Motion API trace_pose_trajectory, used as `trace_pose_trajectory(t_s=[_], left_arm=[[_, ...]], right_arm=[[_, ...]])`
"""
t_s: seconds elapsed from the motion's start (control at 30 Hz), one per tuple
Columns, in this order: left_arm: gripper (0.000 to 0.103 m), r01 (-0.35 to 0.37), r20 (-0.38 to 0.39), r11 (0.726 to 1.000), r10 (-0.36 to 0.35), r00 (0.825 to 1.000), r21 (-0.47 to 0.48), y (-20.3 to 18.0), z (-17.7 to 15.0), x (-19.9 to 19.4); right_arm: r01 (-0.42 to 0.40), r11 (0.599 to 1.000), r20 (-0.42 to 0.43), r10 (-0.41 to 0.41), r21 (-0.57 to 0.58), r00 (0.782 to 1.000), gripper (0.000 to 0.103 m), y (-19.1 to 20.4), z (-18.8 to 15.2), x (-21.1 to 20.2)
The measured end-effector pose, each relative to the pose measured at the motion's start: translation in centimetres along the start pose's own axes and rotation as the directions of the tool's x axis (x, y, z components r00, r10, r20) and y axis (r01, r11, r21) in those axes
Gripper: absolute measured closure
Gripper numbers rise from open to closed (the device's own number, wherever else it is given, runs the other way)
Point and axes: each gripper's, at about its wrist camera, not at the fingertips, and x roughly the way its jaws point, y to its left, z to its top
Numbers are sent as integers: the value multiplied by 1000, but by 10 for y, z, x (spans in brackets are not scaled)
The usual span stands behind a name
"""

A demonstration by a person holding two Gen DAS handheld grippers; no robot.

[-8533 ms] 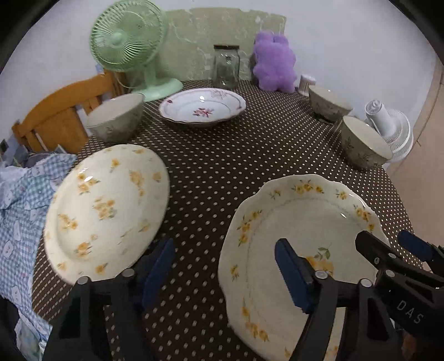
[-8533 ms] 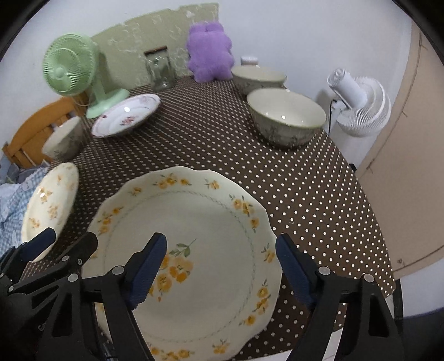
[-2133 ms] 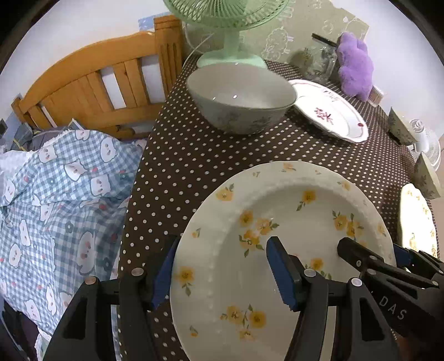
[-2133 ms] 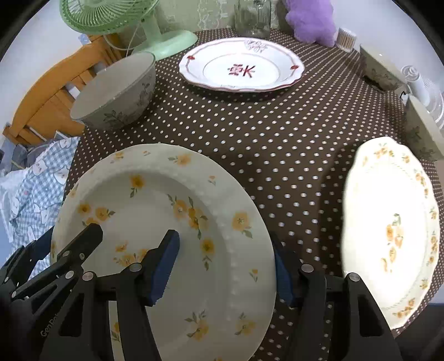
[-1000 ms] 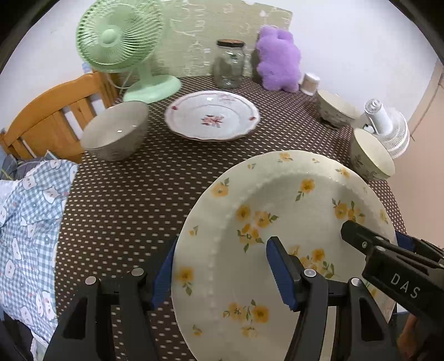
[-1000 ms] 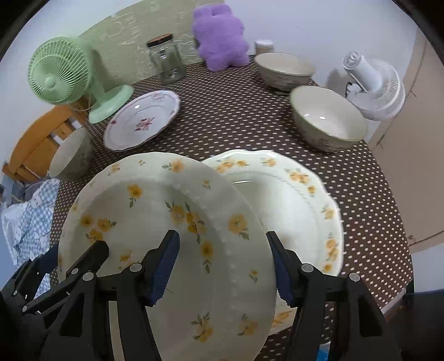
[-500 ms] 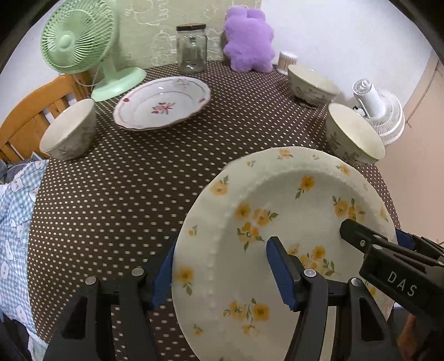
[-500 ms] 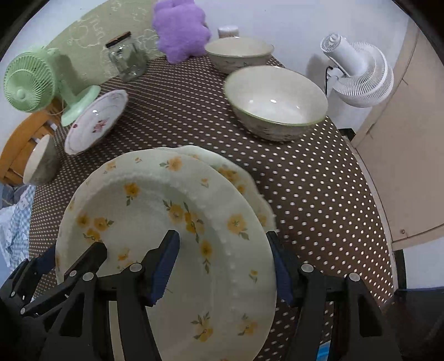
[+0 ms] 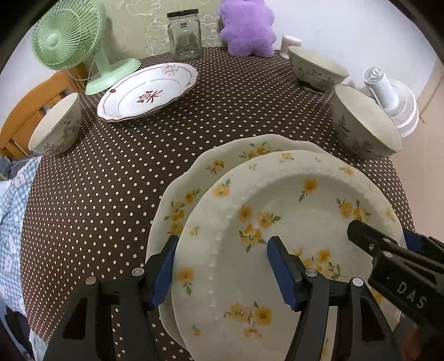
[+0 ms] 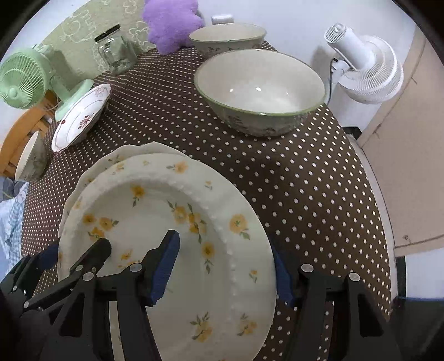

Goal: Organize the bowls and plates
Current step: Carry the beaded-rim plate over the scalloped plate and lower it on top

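I count three plates: two with yellow flowers, a beaded one (image 9: 291,222) over a scalloped one (image 9: 194,183), and one red-patterned plate (image 9: 147,91). Three bowls (image 9: 55,125) (image 9: 316,66) (image 9: 363,122), two fans (image 9: 66,39) (image 9: 388,97), one glass jar (image 9: 184,36), one purple plush (image 9: 247,27).

Round table w/ brown dotted cloth (image 9: 116,177), wooden chair (image 9: 33,102) at left, white wall (image 9: 347,25) behind.

The plate (image 9: 291,222) in my tools is cream with yellow flowers and green leaves; so is the scalloped plate (image 9: 199,172) under it. The tabletop (image 9: 116,177) is brown with white dots. Ahead of my left tool (image 9: 222,263) stand a white plate (image 9: 147,91) with red flowers, a mint-green fan (image 9: 66,36) and a purple plush (image 9: 247,27). My pads (image 9: 280,272) are blue.
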Motion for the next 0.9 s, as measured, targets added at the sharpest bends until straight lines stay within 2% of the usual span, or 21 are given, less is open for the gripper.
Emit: trace_pose_trajectory(t_s=[0.43, 0.53, 0.63, 0.73, 0.83, 0.9], left_arm=[[34, -87, 43, 996, 86, 995, 27, -1, 0, 1], [34, -129, 47, 989, 126, 991, 65, -7, -1, 0], [30, -140, 52, 987, 137, 989, 75, -10, -3, 1], [28, -116, 50, 992, 114, 992, 49, -6, -2, -2], [23, -61, 58, 998, 61, 996, 0, 0, -2, -10], [18, -26, 75, 1000, 27, 997, -15, 2, -3, -17]], right_arm=[[-27, 1000, -10, 27, -14, 1000, 37, 1, 4, 13], [-34, 999, -9, 34, -22, 999, 39, 1, 4, 12], [-46, 998, -9, 46, -37, 999, 40, 2, 2, 11], [-49, 998, 3, 49, -31, 999, 40, 4, 1, 8], [-21, 999, 32, 23, -50, 999, 40, 3, -3, -3], [-16, 998, 48, 19, -58, 999, 47, 1, -5, -10]])
